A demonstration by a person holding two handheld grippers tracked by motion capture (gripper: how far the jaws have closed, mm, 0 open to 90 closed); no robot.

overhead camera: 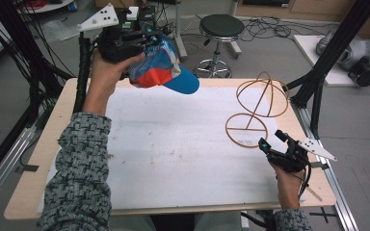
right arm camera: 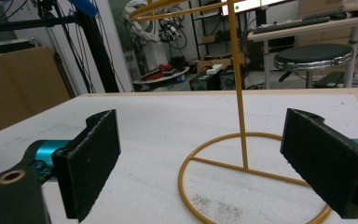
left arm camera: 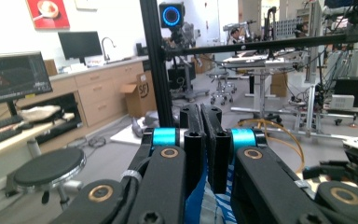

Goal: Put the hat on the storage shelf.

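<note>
A cap (overhead camera: 163,68) in blue, orange and white, with a blue brim, hangs in the air above the table's far left, and my left gripper (overhead camera: 142,41) is shut on its crown. In the left gripper view the jaws stand pressed together with blue striped cloth (left arm camera: 208,200) pinched between them. A gold wire hat stand (overhead camera: 256,105) rises at the table's right, with a ring base and a rounded wire top. My right gripper (overhead camera: 271,140) rests on the table just in front of the base, open. In the right gripper view its pads (right arm camera: 92,161) flank the stand's ring base (right arm camera: 200,154) and pole.
A white sheet (overhead camera: 173,144) covers most of the wooden table (overhead camera: 48,139). A black stool (overhead camera: 220,29) stands on the floor behind the table. Black frame posts (overhead camera: 327,57) rise at the right, and cables hang at the far left.
</note>
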